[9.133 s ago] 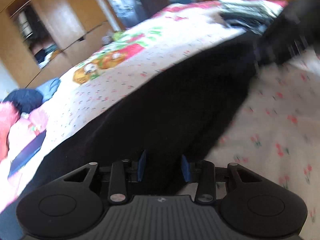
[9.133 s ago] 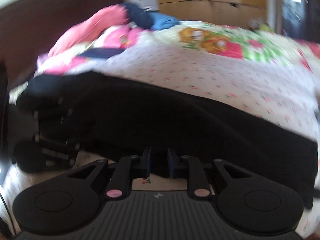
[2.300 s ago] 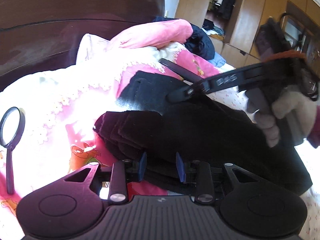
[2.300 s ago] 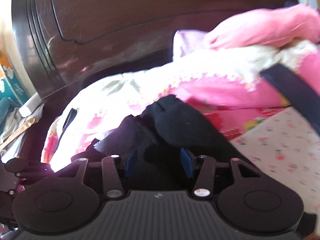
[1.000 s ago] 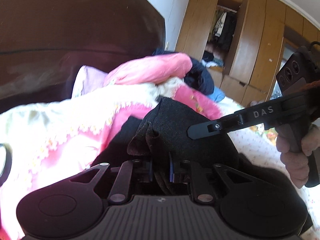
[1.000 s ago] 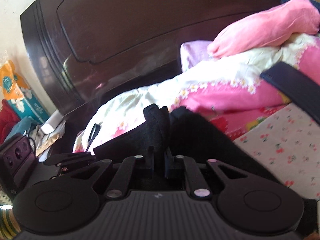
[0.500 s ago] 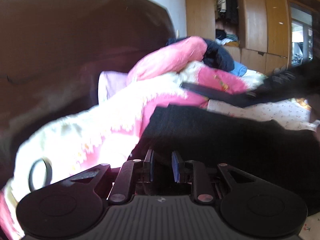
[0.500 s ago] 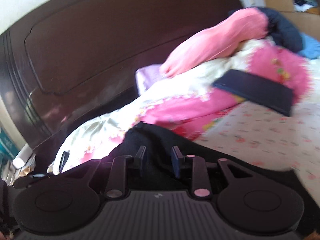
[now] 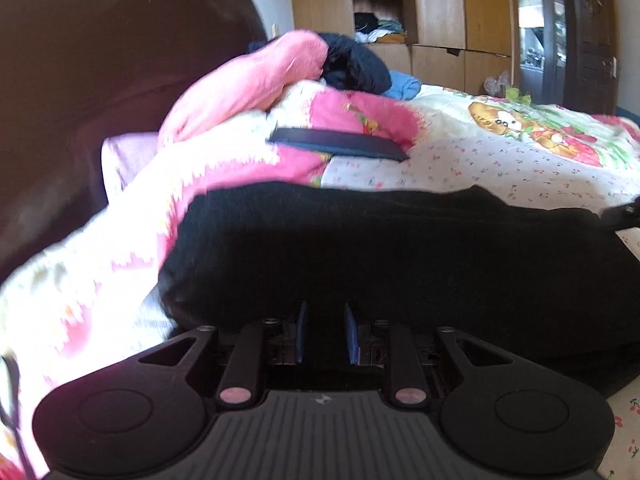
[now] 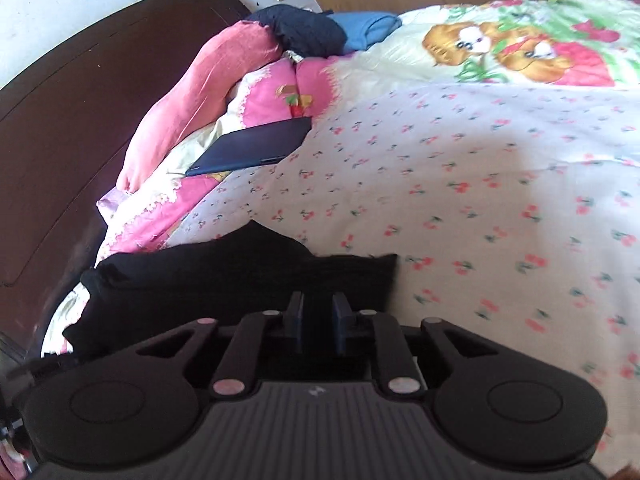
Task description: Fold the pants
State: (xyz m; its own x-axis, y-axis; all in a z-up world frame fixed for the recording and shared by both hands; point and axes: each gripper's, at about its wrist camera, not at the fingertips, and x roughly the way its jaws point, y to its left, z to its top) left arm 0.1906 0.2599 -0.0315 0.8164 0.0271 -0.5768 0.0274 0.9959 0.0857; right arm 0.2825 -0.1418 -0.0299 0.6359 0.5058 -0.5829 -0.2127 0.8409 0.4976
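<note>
The black pants [image 9: 400, 256] lie folded into a thick bundle on the flowered bed sheet, near the pillows. My left gripper [image 9: 323, 332] sits at the bundle's near edge with its blue pads a small gap apart and black cloth between them. My right gripper [image 10: 317, 326] is over the other end of the pants [image 10: 240, 280], its pads close together with black cloth between them. The far tip of the right gripper [image 9: 624, 212] shows at the right edge of the left wrist view.
Pink and white pillows [image 9: 240, 120] lean on the dark wooden headboard [image 9: 100, 60]. A dark blue flat tablet [image 10: 252, 148] lies on a pillow. Dark and blue clothes [image 10: 320, 28] are piled behind. Wooden wardrobes [image 9: 440, 8] stand at the back. The flowered sheet [image 10: 500, 200] spreads to the right.
Both grippers swung from the headboard toward the bed and lowered the pants. The bundle now lies flatter and wider. The left pads have spread slightly.
</note>
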